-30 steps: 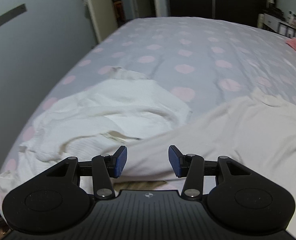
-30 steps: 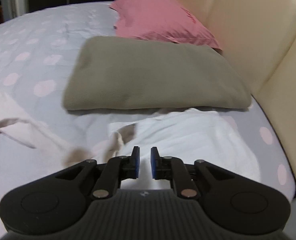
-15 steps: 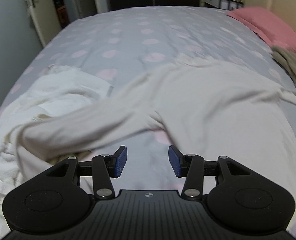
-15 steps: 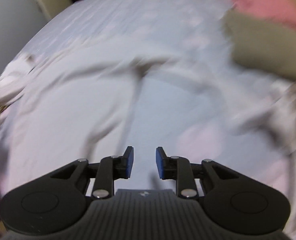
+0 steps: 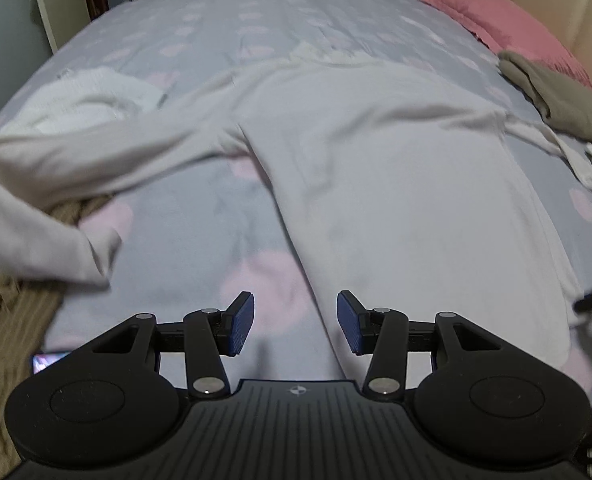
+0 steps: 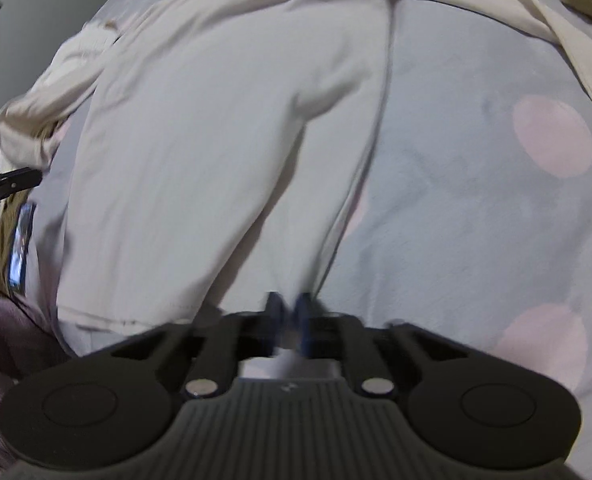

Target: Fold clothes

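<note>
Both views have swung off the pillows and the white pile and now look steeply down on the near hem of the cream long-sleeved top (image 5: 376, 168), which lies spread on the bed (image 5: 183, 216).

Right hand-held gripper (image 6: 288, 312): its jaws have just been closing and now stand nearly together at the hem's right corner. Motion blur hides the pads, but pale cloth shows in the narrow gap between them, so I judge it pinched on the hem; the grip is not confirmed.

Left hand-held gripper (image 5: 294, 328): jaws about half apart, empty, poised over the left side edge of the top near the hem, not touching cloth as far as can be seen. A phone (image 5: 47, 361) with a lit screen lies just left of it, near the bed's edge.

Further out, the top's left sleeve (image 5: 75, 160) trails sideways and doubles back, lying across striped brown fabric (image 5: 23, 312) and reaching towards a crumpled white garment (image 5: 91, 96). The right sleeve (image 6: 536, 32) runs towards an olive folded garment (image 5: 556, 92), with a pink pillow (image 5: 504, 20) beyond it against the headboard.

Assessment: folding has not begun. One hem corner appears secured; the other is still to be taken. The stray left sleeve is liable to drag the neighbouring fabric when the hem is lifted.
</note>
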A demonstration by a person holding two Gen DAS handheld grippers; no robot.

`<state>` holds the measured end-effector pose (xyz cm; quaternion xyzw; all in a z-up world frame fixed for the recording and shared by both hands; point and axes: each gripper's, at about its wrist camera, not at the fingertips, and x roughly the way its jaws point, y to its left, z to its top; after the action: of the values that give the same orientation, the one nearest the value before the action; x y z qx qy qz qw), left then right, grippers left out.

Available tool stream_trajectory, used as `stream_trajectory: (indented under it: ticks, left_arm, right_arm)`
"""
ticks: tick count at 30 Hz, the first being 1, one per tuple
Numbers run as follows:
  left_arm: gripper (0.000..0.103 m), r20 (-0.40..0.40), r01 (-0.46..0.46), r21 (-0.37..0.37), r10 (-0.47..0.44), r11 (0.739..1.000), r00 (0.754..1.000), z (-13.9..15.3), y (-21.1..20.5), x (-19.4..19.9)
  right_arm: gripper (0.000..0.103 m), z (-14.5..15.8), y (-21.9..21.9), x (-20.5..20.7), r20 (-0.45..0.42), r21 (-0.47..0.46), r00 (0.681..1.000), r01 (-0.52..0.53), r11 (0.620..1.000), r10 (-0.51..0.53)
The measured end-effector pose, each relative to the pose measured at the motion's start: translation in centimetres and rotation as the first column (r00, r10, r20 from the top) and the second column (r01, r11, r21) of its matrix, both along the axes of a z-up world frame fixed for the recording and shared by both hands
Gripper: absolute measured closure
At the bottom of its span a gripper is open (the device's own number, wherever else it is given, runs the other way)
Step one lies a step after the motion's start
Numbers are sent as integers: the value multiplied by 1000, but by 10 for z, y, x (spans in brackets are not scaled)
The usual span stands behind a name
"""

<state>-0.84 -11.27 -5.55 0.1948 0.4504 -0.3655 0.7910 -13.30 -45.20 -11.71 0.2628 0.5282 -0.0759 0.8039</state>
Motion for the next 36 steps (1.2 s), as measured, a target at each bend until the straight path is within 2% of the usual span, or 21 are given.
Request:
stream_trajectory:
  ticks: [3,6,9,13,18,22,25,28,30,34,36]
  left_arm:
    - [59,8,16,15,-16,1000,1000,-5,3,-14]
    - [59,19,30,25,-30,999,999,-7,3,-23]
    - [59,12,42,17,-42,999,999,-7,4,-29]
    - [59,10,59,20,-59,998,998,-8,0,-35]
    - [59,-19,69,28,-69,997,997,-15,-4,-37]
    - [59,-113,59,-31,-62,998,992,-23,-11,-38]
    - [60,-177,55,-60,-65,997,982,-32,-19,-43]
    - [61,-201,74,-70,-86,995,976,-39,-30,-49]
    - [69,-199,88,-35,-93,996,976,-46,-37,-53]
    - [72,-170,123,-3,-122,992,978,-53,-44,-61]
    - [88,-172,151,-13,-151,988,973,-52,-47,-65]
  right_arm:
    - [96,21,-6,-2,93,0,995,24,1000,-24]
    - [96,45,-26,-10,189,-19,976,116,993,-111]
    - [97,57,-54,-23,205,-63,951,248,967,-231]
    - [97,59,-85,-47,178,-135,898,428,894,-403]
    - [97,62,-108,-72,158,-268,837,547,793,-524]
    - [97,50,-109,-69,111,-291,841,537,792,-530]
    - [97,45,-108,-62,106,-304,844,531,791,-526]
    - [97,45,-103,-56,112,-308,856,513,801,-505]
    - [97,44,-100,-53,116,-307,861,505,807,-495]
    - [97,41,-100,-55,125,-286,859,511,810,-497]
    - [97,39,-101,-56,123,-272,856,516,812,-503]
